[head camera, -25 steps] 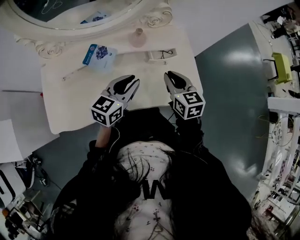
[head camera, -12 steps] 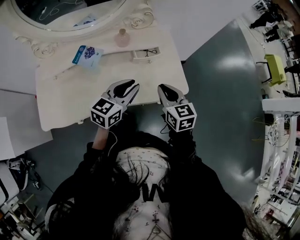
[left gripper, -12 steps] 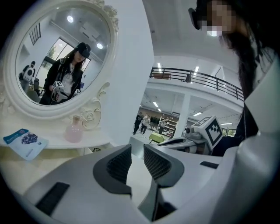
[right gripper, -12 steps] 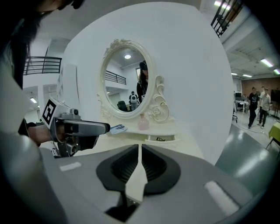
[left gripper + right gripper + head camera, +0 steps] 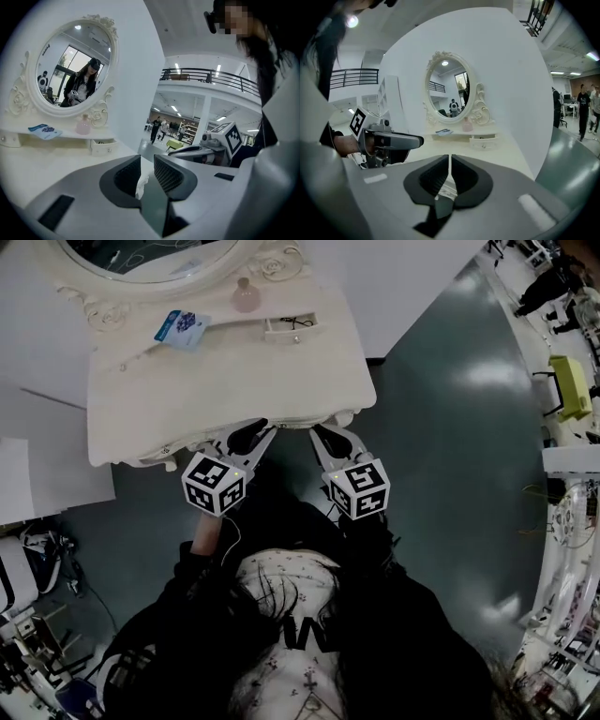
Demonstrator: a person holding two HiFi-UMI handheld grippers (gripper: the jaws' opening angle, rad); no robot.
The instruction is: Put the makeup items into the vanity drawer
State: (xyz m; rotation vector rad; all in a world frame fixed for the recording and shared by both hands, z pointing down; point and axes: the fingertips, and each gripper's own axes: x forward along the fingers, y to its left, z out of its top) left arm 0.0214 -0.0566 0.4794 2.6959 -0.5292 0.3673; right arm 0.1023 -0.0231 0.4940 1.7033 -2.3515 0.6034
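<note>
Left claw [image 5: 146,163] at vanity [image 5: 234,381] front edge, carved trim [image 5: 142,183] between parted jaws

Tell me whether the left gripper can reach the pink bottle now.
Probably not yet. The left gripper sits at the vanity's front edge, while the pink bottle stands at the back under the mirror. Only bare vanity top lies between, so nothing blocks a forward reach.

Tabletop [image 5: 234,381] middle free; bottle [image 5: 246,296], packet [image 5: 181,326] at back.
</note>
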